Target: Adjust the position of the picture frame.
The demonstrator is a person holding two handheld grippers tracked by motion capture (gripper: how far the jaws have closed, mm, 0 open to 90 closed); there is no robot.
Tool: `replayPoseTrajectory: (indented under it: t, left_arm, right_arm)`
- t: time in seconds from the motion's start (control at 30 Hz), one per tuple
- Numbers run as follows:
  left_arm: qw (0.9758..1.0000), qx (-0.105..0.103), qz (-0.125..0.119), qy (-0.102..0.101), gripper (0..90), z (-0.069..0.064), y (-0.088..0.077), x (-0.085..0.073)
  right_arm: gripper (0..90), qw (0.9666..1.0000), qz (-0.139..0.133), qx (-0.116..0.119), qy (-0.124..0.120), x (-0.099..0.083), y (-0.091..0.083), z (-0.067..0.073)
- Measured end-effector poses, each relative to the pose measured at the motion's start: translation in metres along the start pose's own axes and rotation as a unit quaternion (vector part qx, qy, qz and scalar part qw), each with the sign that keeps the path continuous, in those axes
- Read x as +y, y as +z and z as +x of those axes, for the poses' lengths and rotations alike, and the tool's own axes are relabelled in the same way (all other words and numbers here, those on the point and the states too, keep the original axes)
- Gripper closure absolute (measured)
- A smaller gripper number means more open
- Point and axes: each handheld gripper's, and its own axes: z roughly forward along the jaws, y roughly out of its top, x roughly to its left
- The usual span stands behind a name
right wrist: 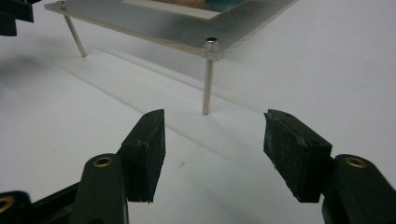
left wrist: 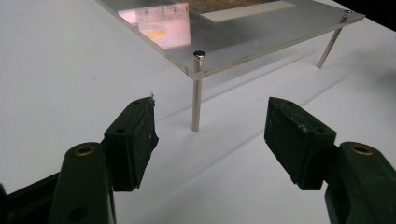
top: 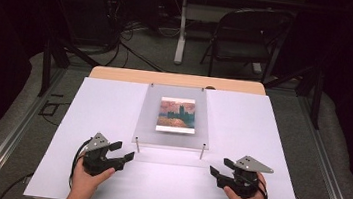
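A clear acrylic plate [top: 174, 117] on four thin metal legs is standing in the middle of the white table [top: 242, 122], toward its far side, with a small colourful painted picture [top: 177, 114] lying flat under or inside it. The left gripper [top: 125, 155] is hovering just near and left of the plate's near left metal leg [left wrist: 196, 91], its jaws spread wide and pinching nothing. The right gripper [top: 219, 168] is hovering near the near right metal leg [right wrist: 207, 79], its jaws likewise standing apart and empty. Both grippers are pointing inward at the plate, well apart from each other, each held from below by a hand.
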Motion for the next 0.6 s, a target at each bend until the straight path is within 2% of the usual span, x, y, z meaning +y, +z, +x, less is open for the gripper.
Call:
replayPoseTrajectory:
  t: [0.1,0.33,0.43,0.6]
  left_arm:
    - [0.9999,0.004,-0.01,0.002,33.5,0.002,-0.002,0.0]
    - [0.9997,0.003,-0.023,0.0,33.9,0.007,-0.005,0.001]
    - [0.9998,0.004,-0.022,-0.003,34.0,0.008,-0.007,0.001]
    - [0.9998,0.003,-0.012,-0.013,34.0,0.011,-0.011,0.007]
  right_arm:
    - [39.9,0.9998,-0.014,-0.003,0.011,0.002,-0.004,-0.007]
    - [40.4,0.9996,-0.017,-0.008,0.019,0.002,-0.005,-0.015]
    - [40.4,0.9996,-0.021,-0.013,0.011,0.004,-0.006,-0.016]
    - [41.3,0.9997,-0.017,-0.009,0.015,0.008,-0.005,-0.017]
